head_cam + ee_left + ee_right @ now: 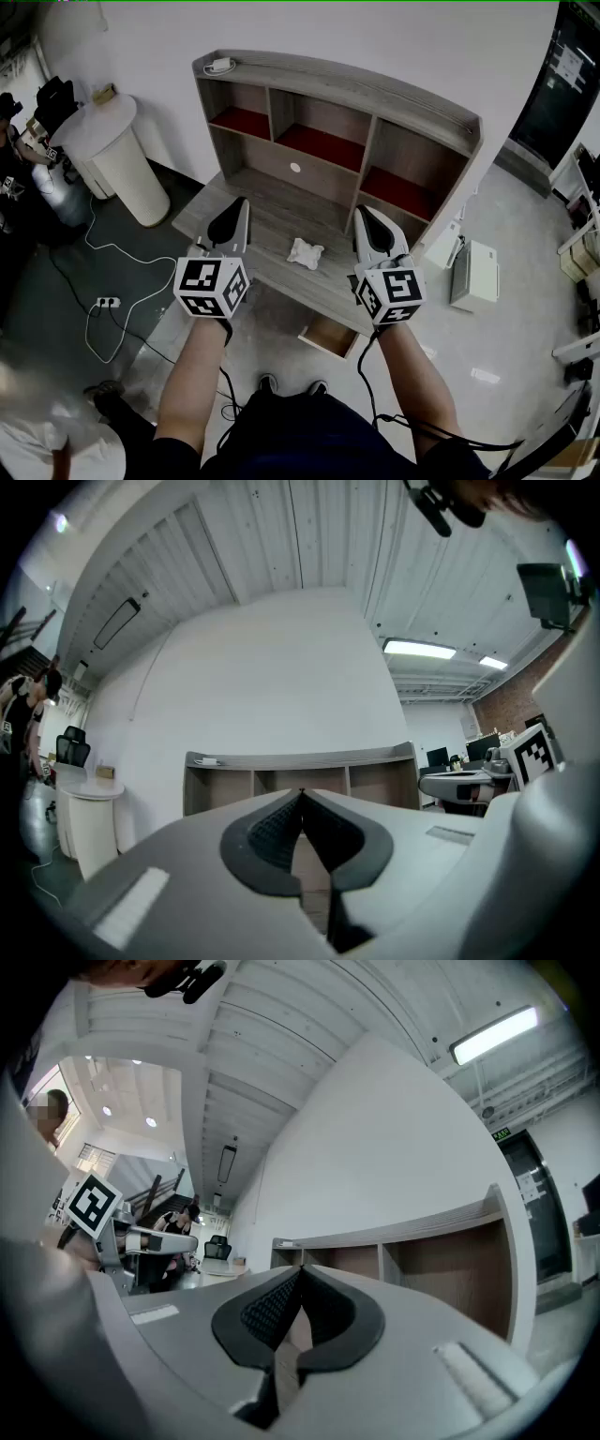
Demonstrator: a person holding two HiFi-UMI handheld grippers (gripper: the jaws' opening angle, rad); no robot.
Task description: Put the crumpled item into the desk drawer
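Note:
A crumpled white item [305, 253] lies on the wooden desk [272, 225], between my two grippers. My left gripper [232, 214] hovers over the desk's left part, shut, with nothing held. My right gripper [367, 219] hovers to the right of the item, also shut and empty. Below the desk's front edge a drawer [328, 336] stands pulled out a little. In the left gripper view the jaws [300, 799] meet at the tips; in the right gripper view the jaws [300, 1274] meet too. Both point at the desk's hutch [300, 761].
The hutch [337, 122] has several open cubbies with red lining. A white charger [221, 65] lies on its top. A round white table [112, 150] stands left, cables and a power strip [108, 303] on the floor. A white box [473, 272] sits right.

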